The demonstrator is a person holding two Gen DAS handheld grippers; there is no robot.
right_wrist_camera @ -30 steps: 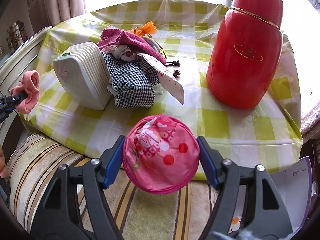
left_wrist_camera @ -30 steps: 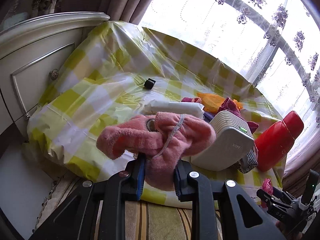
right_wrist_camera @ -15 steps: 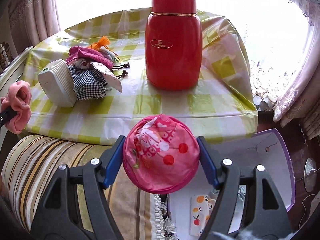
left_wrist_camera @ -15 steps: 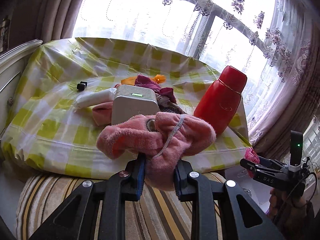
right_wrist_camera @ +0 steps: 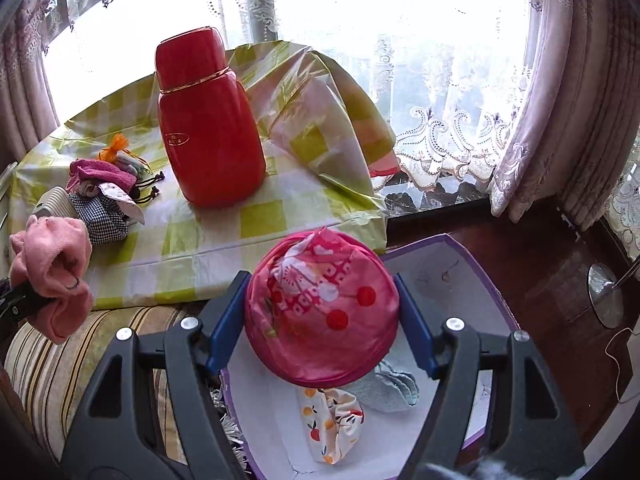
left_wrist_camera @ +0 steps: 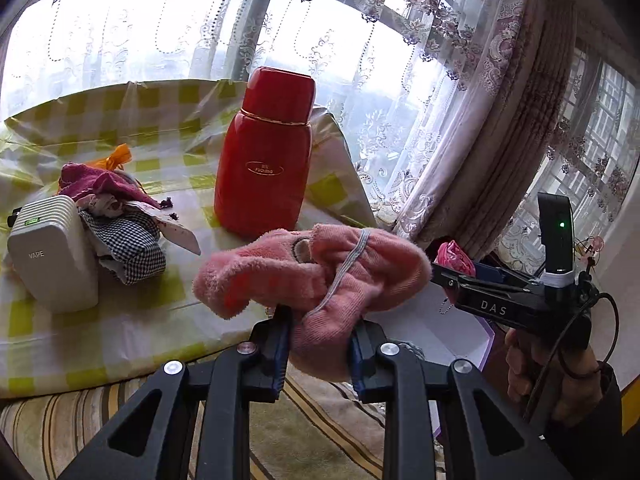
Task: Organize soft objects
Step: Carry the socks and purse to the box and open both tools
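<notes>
Gripping a fuzzy pink sock (left_wrist_camera: 312, 268), the left gripper (left_wrist_camera: 320, 344) has both fingers pinched on the fabric's lower fold; rest of it flops out to 9 and 3 o'clock, held in the air above the striped cushion (left_wrist_camera: 120, 416) & the near edge of the table (left_wrist_camera: 100, 336) w/ its yellow-check cover. Right gripper (right_wrist_camera: 322, 312) is clamped on a round pink floral pouch (right_wrist_camera: 322, 312), blue pads (right_wrist_camera: 224, 324) touching both sides, held over a white box w/ purple rim (right_wrist_camera: 472, 276) on the floor. Inside the box, at 6 o'clock under the pouch: a fruit-print cloth (right_wrist_camera: 332, 424) & a pale blue cloth (right_wrist_camera: 384, 388), just beside each other. On the table, red flask (left_wrist_camera: 266, 152) upright at 12 o'clock in left wrist view. At 9 o'clock: pile of cloths (left_wrist_camera: 116, 216) – magenta on top, black-white check below – touching a white ribbed device (left_wrist_camera: 52, 252). In left view the right gripper shows at 3 o'clock, pouch peeking out.
</notes>
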